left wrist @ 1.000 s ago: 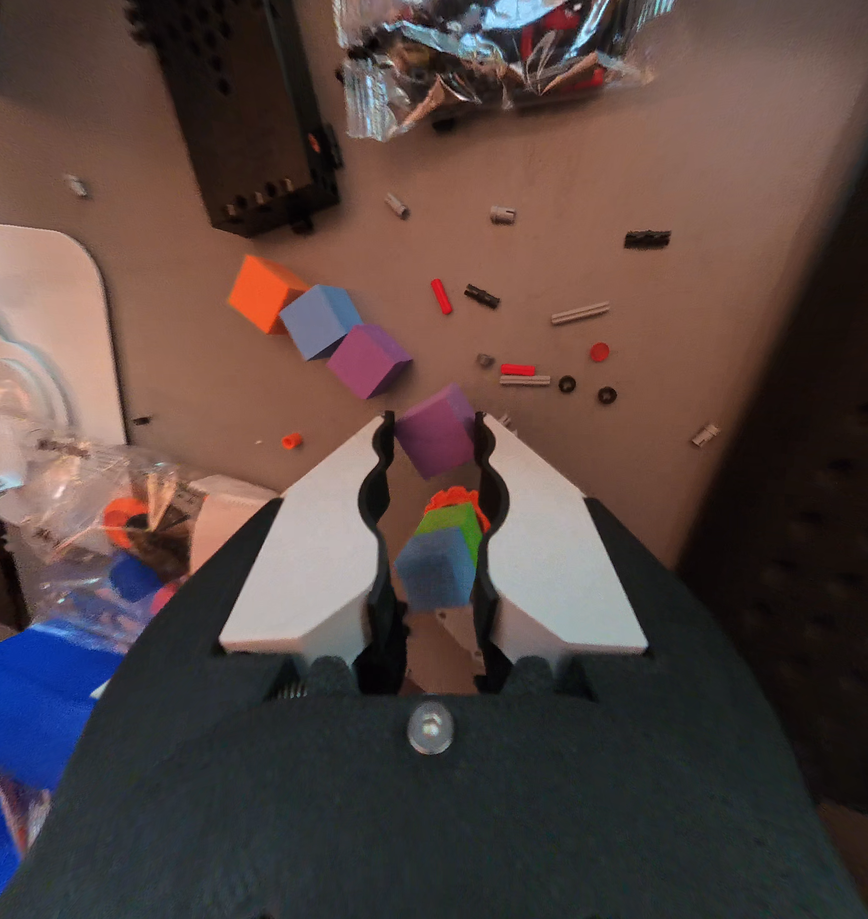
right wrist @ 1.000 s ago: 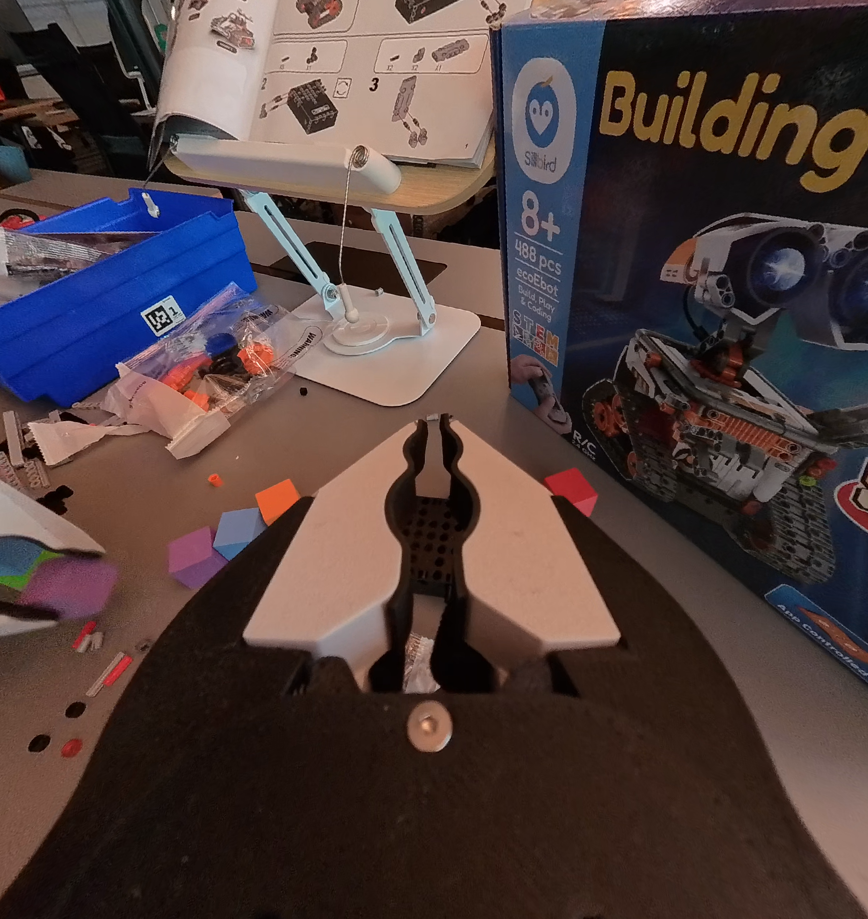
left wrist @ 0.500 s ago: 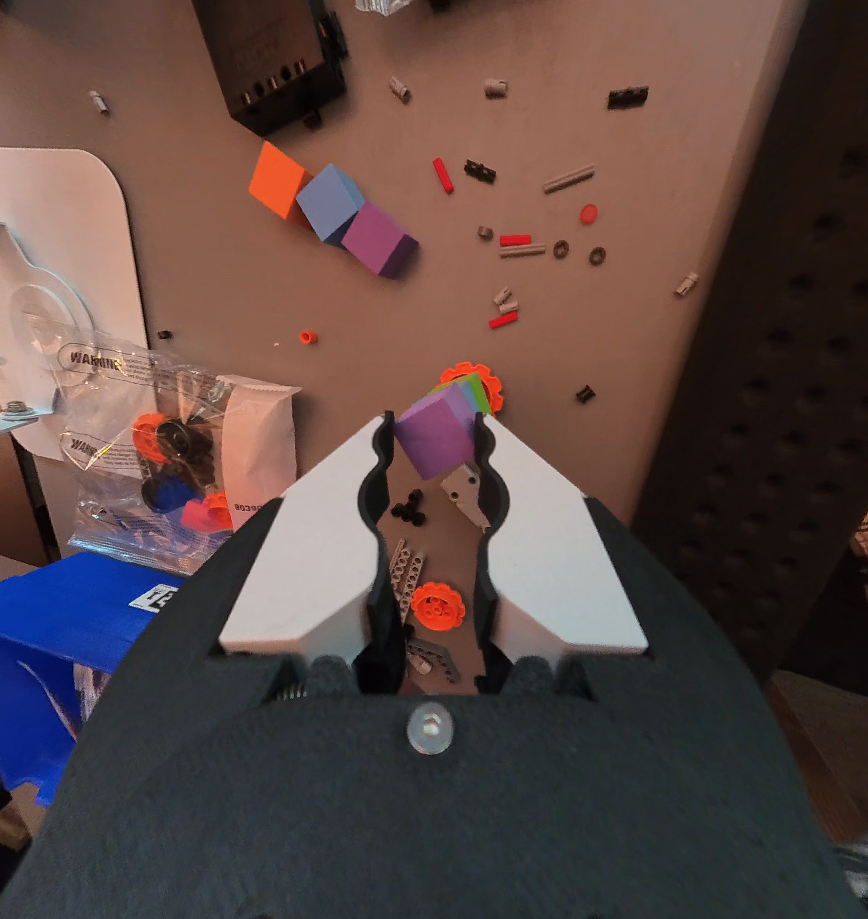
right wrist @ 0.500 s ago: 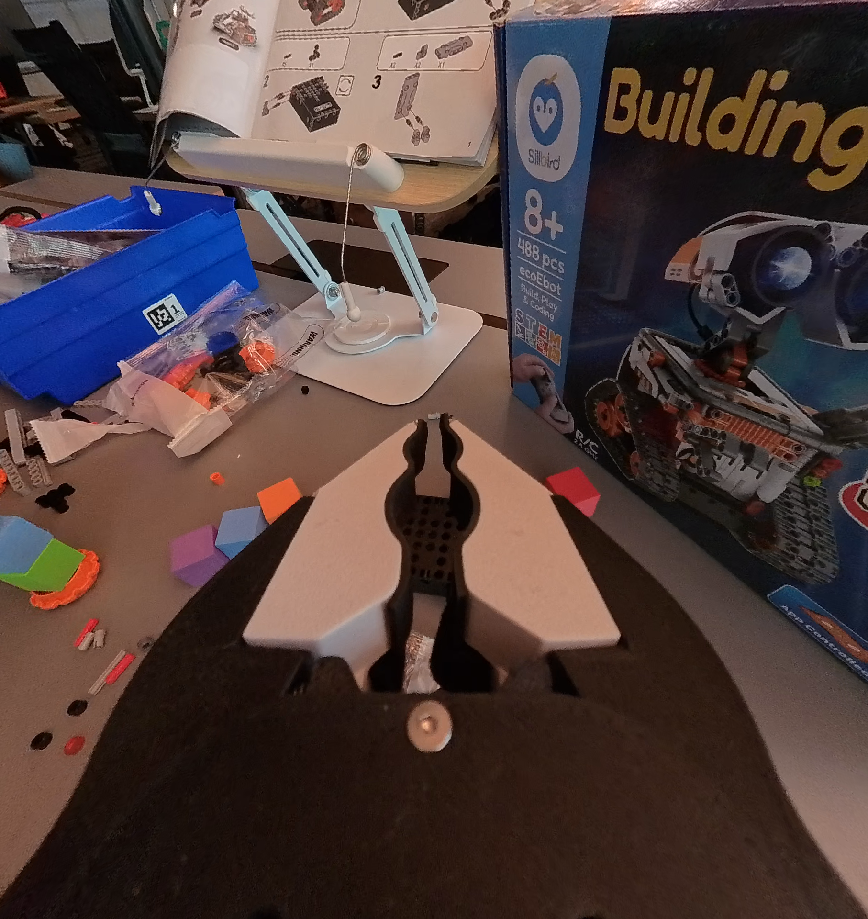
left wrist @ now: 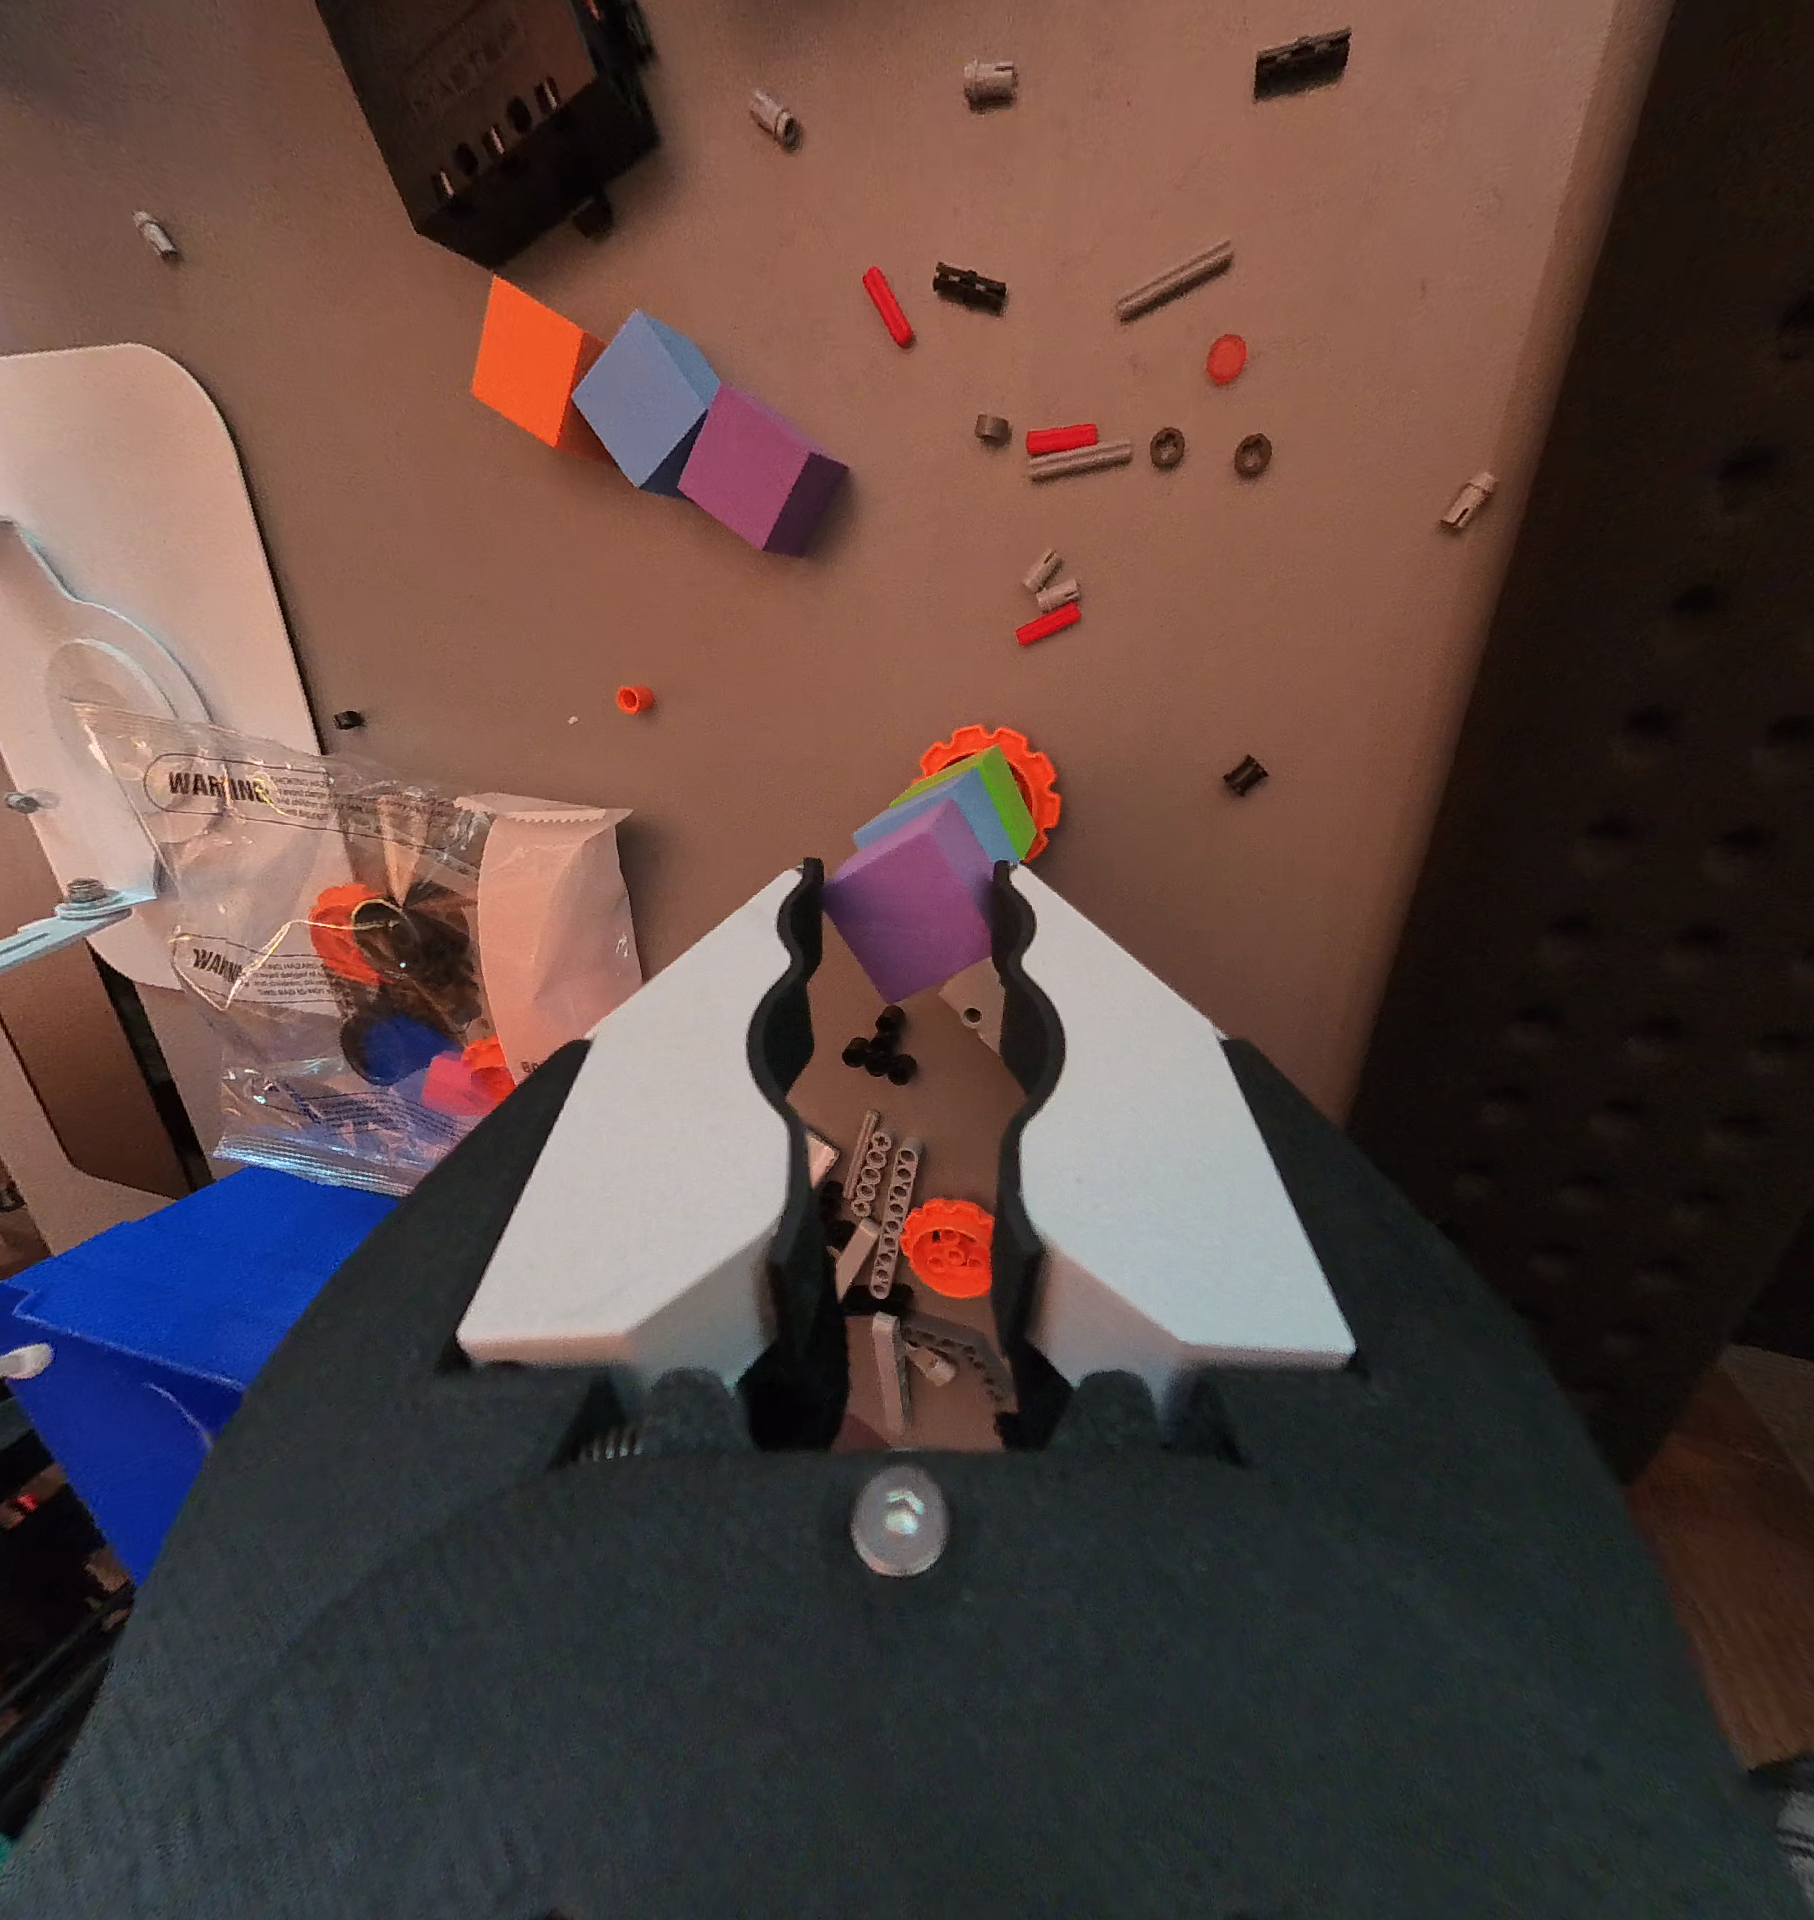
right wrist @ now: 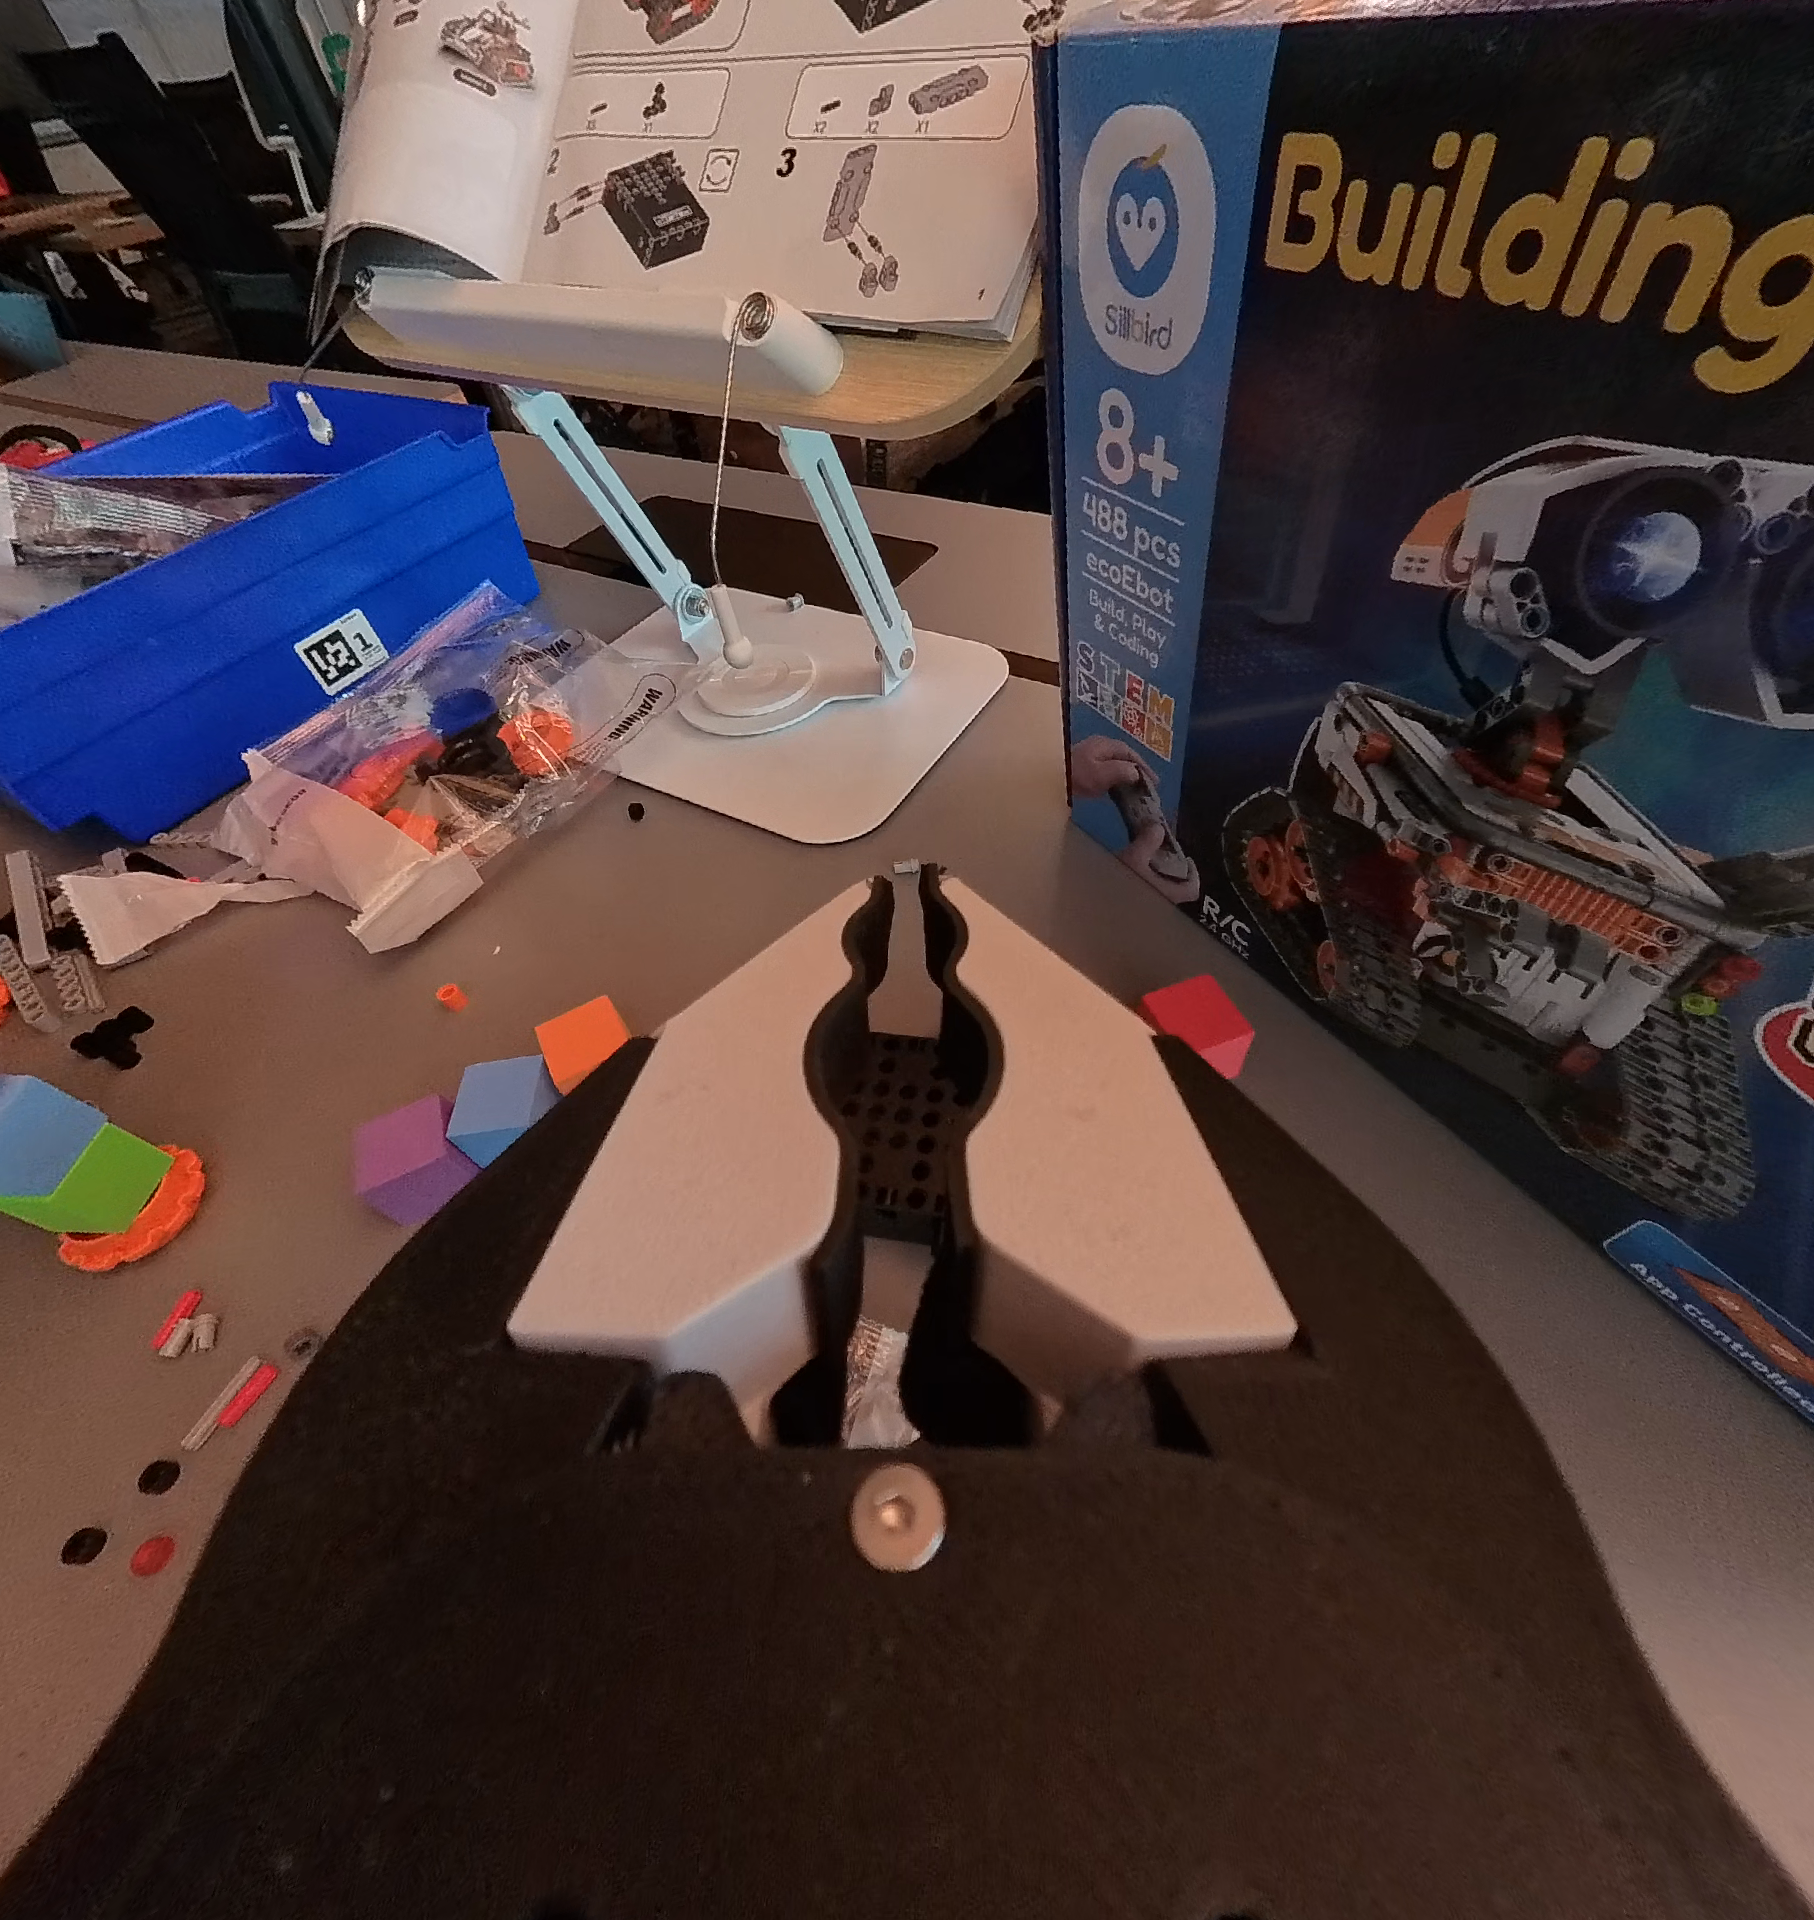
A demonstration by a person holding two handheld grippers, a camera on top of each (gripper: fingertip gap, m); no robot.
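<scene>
While your left hand-held gripper (left wrist: 905, 902) clamps a purple cube (left wrist: 908, 914) above the table (left wrist: 529, 613), your right hand-held gripper (right wrist: 908, 883) sits nearly closed, empty.

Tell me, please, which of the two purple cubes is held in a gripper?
The purple cube pinched at the left gripper tips, above the table. The other purple cube lies on the table, last in a row beside light blue and orange cubes.

Lighting: dim, warm indoor. Wide-angle bending at frame edges. Soft shadows beside purple cube (left wrist: 763, 480); source perhaps overhead.
</scene>
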